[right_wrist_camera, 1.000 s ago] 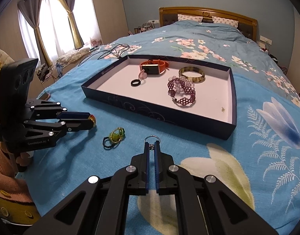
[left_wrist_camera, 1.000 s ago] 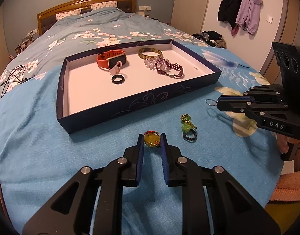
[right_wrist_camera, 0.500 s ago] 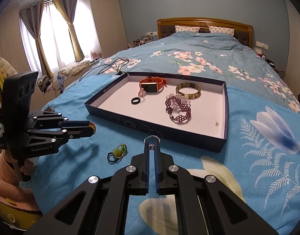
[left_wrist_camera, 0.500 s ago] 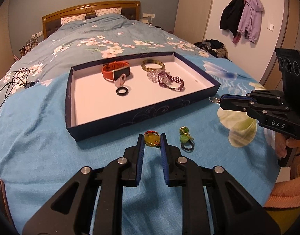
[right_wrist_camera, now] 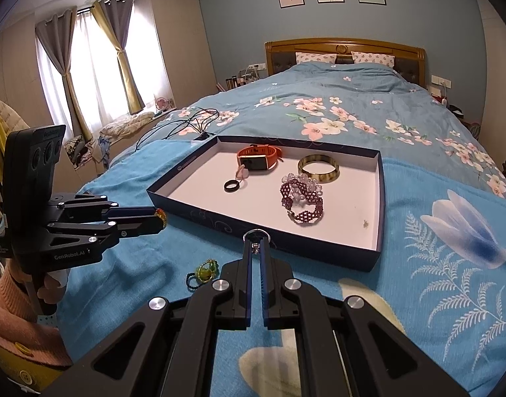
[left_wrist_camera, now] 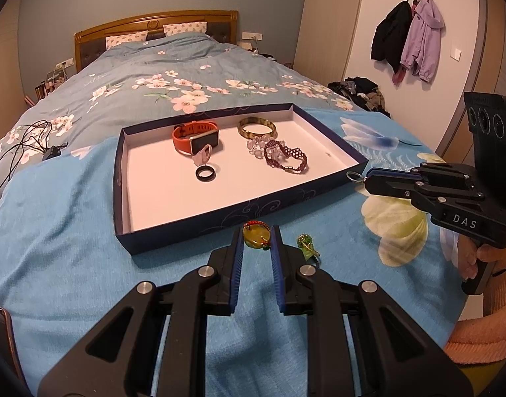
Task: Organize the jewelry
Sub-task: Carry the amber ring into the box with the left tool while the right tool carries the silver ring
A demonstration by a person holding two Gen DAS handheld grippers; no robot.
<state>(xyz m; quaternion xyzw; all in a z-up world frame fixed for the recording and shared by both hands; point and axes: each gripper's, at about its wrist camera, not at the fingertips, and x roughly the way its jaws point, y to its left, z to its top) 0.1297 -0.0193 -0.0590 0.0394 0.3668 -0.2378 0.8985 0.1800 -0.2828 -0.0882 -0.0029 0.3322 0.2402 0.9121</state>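
Note:
My left gripper (left_wrist_camera: 256,241) is shut on a yellow amber pendant (left_wrist_camera: 255,236) with red beads, just in front of the tray's near wall. My right gripper (right_wrist_camera: 256,248) is shut on a small silver ring (right_wrist_camera: 256,233), held above the bedspread near the tray's near right corner. The dark blue tray (left_wrist_camera: 220,216) with a white floor holds an orange watch (left_wrist_camera: 193,137), a gold bangle (left_wrist_camera: 256,127), a purple beaded bracelet (left_wrist_camera: 286,158), a clear bead bracelet (left_wrist_camera: 255,147), a black ring (left_wrist_camera: 205,173) and a pink ring (left_wrist_camera: 201,157). A green bead charm (left_wrist_camera: 306,246) lies on the bedspread between the grippers.
The tray sits on a blue flowered bedspread (right_wrist_camera: 435,264). Black cables (left_wrist_camera: 21,142) lie on the bed left of the tray. Coats (left_wrist_camera: 408,33) hang on the right wall above a clothes pile (left_wrist_camera: 362,89). A hand in a pink sleeve (left_wrist_camera: 484,258) holds the right gripper.
Both wrist views have tilted up a little, showing more of the headboard and walls. Each gripper keeps its hold, and the green charm and the tray's contents lie as before.

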